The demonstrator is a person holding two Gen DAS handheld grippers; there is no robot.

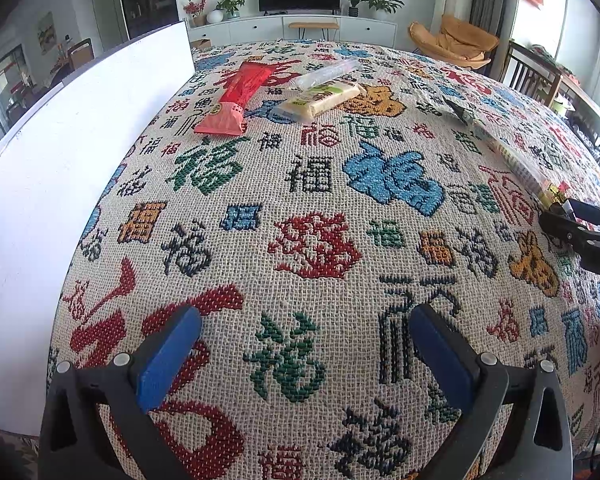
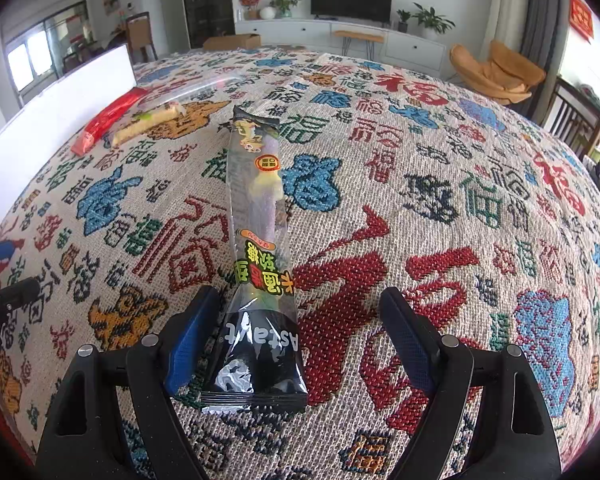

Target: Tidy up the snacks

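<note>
A long black and clear candy packet point(image 2: 260, 248) lies on the patterned cloth, its near end between the open fingers of my right gripper point(image 2: 304, 332), close to the left finger. The packet also shows in the left wrist view point(image 1: 512, 156) at the right. A red snack packet point(image 1: 236, 100) and a beige wafer packet point(image 1: 320, 98) lie side by side at the far left of the table; both show in the right wrist view, red point(image 2: 108, 120) and beige point(image 2: 148, 124). My left gripper point(image 1: 304, 352) is open and empty above the cloth.
A white board point(image 1: 80, 160) stands along the table's left edge. The woven cloth point(image 1: 316, 208) covers the whole table. Chairs point(image 1: 532, 76) stand at the far right, a TV cabinet point(image 1: 300, 28) behind.
</note>
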